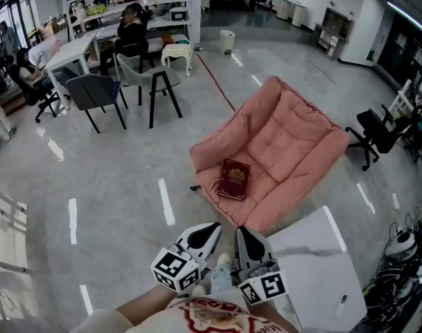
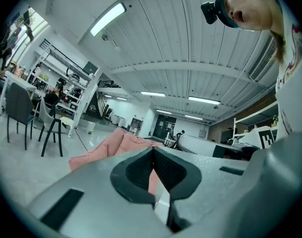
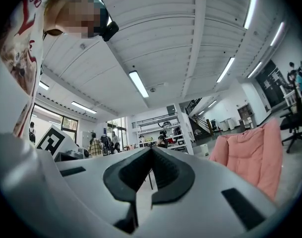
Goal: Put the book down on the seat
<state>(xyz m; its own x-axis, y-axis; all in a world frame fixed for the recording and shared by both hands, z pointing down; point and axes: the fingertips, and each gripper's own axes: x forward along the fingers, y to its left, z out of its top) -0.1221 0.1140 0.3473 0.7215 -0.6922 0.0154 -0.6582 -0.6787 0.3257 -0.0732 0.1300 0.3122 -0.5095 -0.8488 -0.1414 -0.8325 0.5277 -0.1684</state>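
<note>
Ahead of my left tongs (image 1: 212, 229) and right tongs (image 1: 242, 233), both pinched shut on nothing and held close to my chest, the pink cushioned seat (image 1: 294, 141) holds the dark red book (image 1: 233, 179), lying flat and closed, gold-marked cover up, toward the seat's nearer edge.

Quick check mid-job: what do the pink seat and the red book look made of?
The seat looks like padded pink fabric, matte: quilted seams, soft creases, sagging edges. The book looks like a hardback, dark red cover with gold ornament; cloth or leatherette, too small to tell.
</note>
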